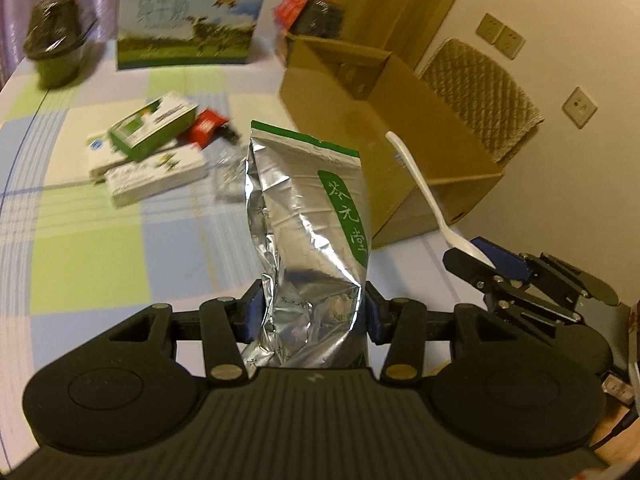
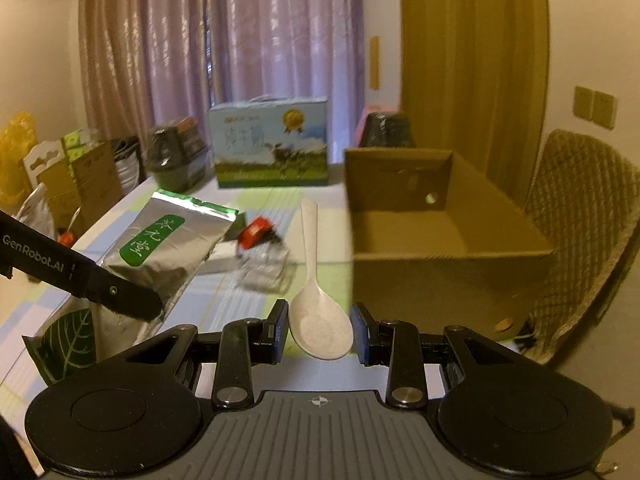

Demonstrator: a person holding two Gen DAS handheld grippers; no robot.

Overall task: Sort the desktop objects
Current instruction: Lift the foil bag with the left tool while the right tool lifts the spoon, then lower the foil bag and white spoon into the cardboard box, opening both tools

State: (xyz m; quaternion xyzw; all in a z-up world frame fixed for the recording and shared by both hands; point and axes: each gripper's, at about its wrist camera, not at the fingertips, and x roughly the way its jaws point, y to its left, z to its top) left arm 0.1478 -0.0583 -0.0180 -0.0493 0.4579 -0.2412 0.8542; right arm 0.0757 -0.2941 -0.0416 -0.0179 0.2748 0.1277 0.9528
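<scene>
Left gripper (image 1: 312, 312): clamped on the lower part of a silver foil tea pouch (image 1: 308, 216), held upright off the table.

Right gripper (image 2: 320, 330): fingers pinch the bowl of a white plastic spoon (image 2: 316, 300), handle pointing away to 12 o'clock.

Checked tablecloth (image 1: 88, 240), at 10 o'clock from the pouch: green-and-white small cartons (image 1: 148, 152) in a loose pile, a red packet (image 1: 206, 128) touching them, and a crumpled clear wrapper (image 2: 266, 270) just beside; all unsorted.

Open cardboard box (image 2: 448, 236), at 1 o'clock: the interior shows no objects, though its near floor is hidden.

Far edge, 12 o'clock: blue-and-green milk carton case (image 2: 272, 144); at 11 o'clock a dark wrapped pot (image 1: 54, 52), blurred.

Progress, judged: early. Two items are lifted, none visibly deposited; the pile remains.
</scene>
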